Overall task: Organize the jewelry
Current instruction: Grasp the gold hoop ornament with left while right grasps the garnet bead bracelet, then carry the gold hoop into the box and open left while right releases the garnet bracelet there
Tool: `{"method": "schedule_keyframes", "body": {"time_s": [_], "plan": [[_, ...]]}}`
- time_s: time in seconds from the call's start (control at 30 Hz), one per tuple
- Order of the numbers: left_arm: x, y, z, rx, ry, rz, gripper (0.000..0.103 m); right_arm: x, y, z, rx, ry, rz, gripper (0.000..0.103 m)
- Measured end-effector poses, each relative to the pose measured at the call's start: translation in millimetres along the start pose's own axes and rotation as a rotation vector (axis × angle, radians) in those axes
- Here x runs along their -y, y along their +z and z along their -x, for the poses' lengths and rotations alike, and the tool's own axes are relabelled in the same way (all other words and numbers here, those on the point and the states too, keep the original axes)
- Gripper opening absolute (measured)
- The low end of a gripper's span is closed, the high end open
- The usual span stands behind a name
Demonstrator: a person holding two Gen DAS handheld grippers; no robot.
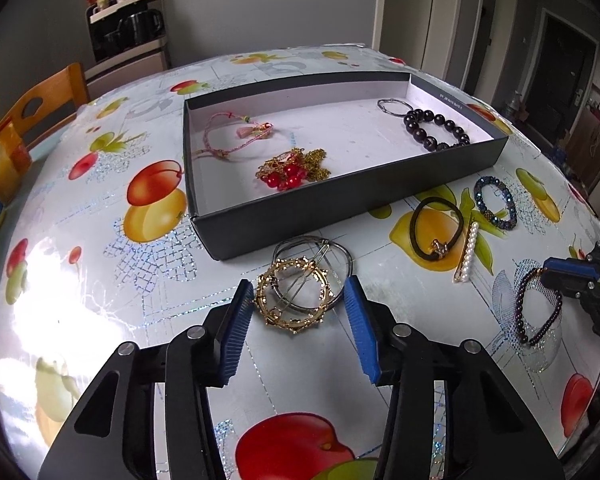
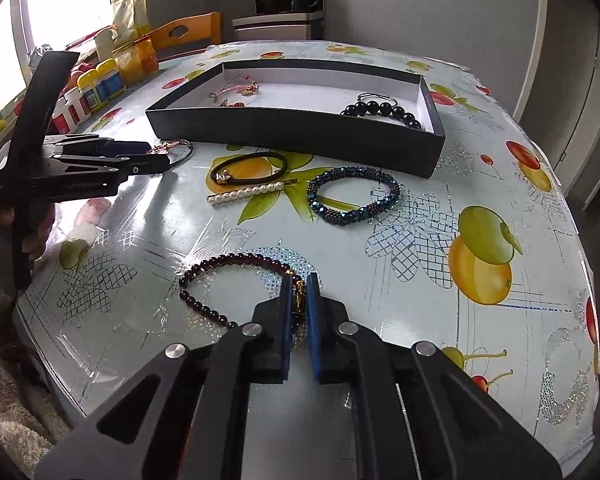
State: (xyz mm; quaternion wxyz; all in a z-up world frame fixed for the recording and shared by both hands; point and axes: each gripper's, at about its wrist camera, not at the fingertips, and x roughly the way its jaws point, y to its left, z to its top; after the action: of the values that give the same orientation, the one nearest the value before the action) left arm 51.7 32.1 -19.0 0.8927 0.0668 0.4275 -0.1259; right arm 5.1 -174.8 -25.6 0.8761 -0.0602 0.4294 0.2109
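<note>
While my right gripper (image 2: 299, 300) pinches the limp dark-red beaded bracelet (image 2: 220, 280) at its gold charm, near the black box (image 2: 292, 128), my half-open left gripper (image 1: 300, 300) straddles the stiff, light gold ring clip (image 1: 294, 296).

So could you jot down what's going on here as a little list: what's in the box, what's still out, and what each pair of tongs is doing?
in box: black bead bracelet, pink cord bracelet, red-and-gold necklace
on table: blue beaded bracelet, pearl hair clip, black hair tie
left tongs: open around the gold ring clip, not pressing it
right tongs: shut on dark red bead bracelet, at its gold charm
</note>
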Motion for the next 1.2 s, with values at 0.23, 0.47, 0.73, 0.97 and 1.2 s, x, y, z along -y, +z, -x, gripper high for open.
{"method": "schedule_keyframes", "body": {"time_s": [0.23,0.47,0.73,0.97,1.2], "plan": [[2.0,0.0,1.3,0.006,-0.012,-0.012,0.039,2.6,0.3,0.8,0.01,0.018,-0.011,0.007],[2.2,-0.1,1.9,0.011,-0.01,-0.013,0.039,1.7,1.2,2.1,0.021,0.033,-0.014,0.006],[12.8,-1.8,14.2,0.037,-0.007,-0.06,0.033,0.6,5.8,9.9,0.043,0.04,-0.007,0.006],[14.1,-3.3,23.2,0.053,-0.018,-0.064,0.033,0.0,8.7,13.2,0.054,0.042,0.0,0.006],[18.5,-1.5,35.3,0.072,-0.026,-0.079,0.028,3.3,14.4,20.8,0.079,0.036,0.001,0.006]]}}
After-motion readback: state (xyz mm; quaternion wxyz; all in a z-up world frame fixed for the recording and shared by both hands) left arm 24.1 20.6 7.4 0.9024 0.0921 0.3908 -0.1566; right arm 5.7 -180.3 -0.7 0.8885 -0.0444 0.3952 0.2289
